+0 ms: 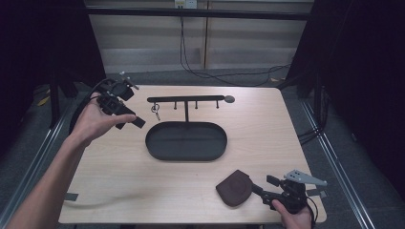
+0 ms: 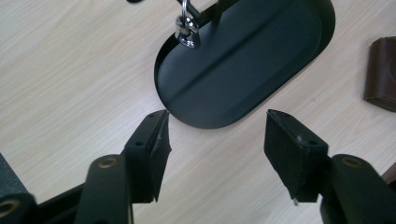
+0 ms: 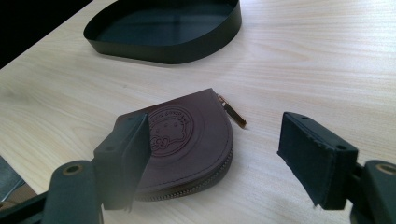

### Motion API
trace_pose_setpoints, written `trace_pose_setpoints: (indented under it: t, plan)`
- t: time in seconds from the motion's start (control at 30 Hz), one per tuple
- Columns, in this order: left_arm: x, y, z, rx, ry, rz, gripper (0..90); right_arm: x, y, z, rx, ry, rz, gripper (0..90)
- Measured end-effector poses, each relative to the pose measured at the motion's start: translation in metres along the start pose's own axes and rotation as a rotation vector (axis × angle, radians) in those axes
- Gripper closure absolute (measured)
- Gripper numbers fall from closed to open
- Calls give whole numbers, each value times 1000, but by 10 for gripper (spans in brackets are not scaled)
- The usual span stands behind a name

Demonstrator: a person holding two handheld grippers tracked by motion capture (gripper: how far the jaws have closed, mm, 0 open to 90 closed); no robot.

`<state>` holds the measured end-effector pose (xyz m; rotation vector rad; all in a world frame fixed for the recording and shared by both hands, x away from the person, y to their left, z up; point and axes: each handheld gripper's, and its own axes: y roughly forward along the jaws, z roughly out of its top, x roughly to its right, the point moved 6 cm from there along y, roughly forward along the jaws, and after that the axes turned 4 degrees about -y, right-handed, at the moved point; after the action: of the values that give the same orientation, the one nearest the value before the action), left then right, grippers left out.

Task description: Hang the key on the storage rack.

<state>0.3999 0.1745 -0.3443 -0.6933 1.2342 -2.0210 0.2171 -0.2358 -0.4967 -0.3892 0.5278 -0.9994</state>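
Item: brown half-round leather coin pouch (image 3: 187, 149), lying flat on my pale wooden counter (image 1: 267, 138) near its front edge, straight side toward my right claw (image 1: 260, 191), zip pull (image 3: 232, 113) pointing away. Right claw spread, pouch just ahead, unpinched. Left claw (image 2: 215, 135) spread, empty, facing the black oval metal tray (image 2: 252, 60).

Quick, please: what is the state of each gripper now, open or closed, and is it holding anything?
Left gripper: open, holding nothing.
Right gripper: open over the brown pouch, not gripping it.
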Motion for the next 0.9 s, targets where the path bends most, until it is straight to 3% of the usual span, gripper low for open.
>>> trace_pose_setpoints:
  t: [0.07, 0.23, 0.27, 0.3, 0.33, 0.37, 0.4, 0.47, 0.5, 0.63, 0.73, 0.9]
  plan:
    - [0, 3, -7, -11, -34, 14, 391, 0, 0, 0, 0, 0, -1, 249]
    - [3, 4, -22, 62, -60, -17, 318, 1, -1, 0, 4, 7, -2, 249]
    - [3, 5, -26, 74, -49, -26, 305, 2, -1, 0, 3, 9, -3, 249]
    - [6, 5, -30, 90, 3, -52, 242, 2, -1, 0, 5, 8, -4, 248]
    - [6, 5, -35, 95, 19, -67, 164, 2, -1, 0, 5, 11, -5, 248]
    - [6, 6, -38, 107, -4, -68, 195, 3, -1, 0, 7, 12, -5, 248]
    - [5, 6, -42, 119, -1, -64, 228, 3, -1, 0, 9, 12, -5, 248]
    - [6, 6, -49, 135, 13, -92, 153, 3, -1, 0, 10, 13, -7, 248]
    - [6, 6, -53, 146, 18, -99, 171, 3, -1, 0, 11, 14, -8, 248]
    - [9, 8, -66, 183, 6, -103, 172, 4, -2, 0, 13, 24, -11, 247]
    - [11, 14, -77, 207, 2, -71, 175, 4, -2, -1, 16, 28, -12, 247]
    - [12, 29, -100, 268, -56, -37, 162, 4, -2, 0, 20, 25, -6, 242]
